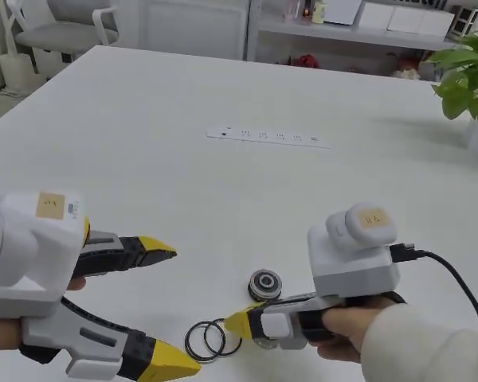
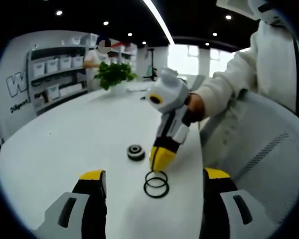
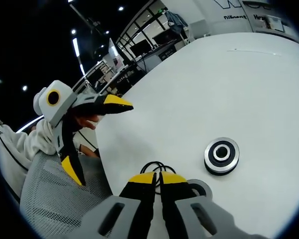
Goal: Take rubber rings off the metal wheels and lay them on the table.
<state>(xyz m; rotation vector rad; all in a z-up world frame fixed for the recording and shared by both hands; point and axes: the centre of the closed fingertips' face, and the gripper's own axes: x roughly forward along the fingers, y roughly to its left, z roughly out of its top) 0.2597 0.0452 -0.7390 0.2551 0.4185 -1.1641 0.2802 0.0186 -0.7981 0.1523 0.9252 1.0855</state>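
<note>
Two rings (image 1: 207, 339) lie on the table (image 1: 223, 191), one wheel (image 1: 264, 282) looks unstripped; left gripper (image 1: 183, 310) gapes, right gripper (image 1: 233, 321) pinched together.

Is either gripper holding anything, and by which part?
Left gripper open, empty. Right gripper shut at the rubber rings' edge; a pinch cannot be told.

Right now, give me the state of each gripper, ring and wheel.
Left gripper: open wide, empty.
Right gripper: shut, nothing seen between the jaws.
Rubber rings: two, off, flat on the table, overlapping.
Metal wheel: lying flat, black ring on.
Second wheel: partly hidden by a jaw, rim looks bare.
</note>
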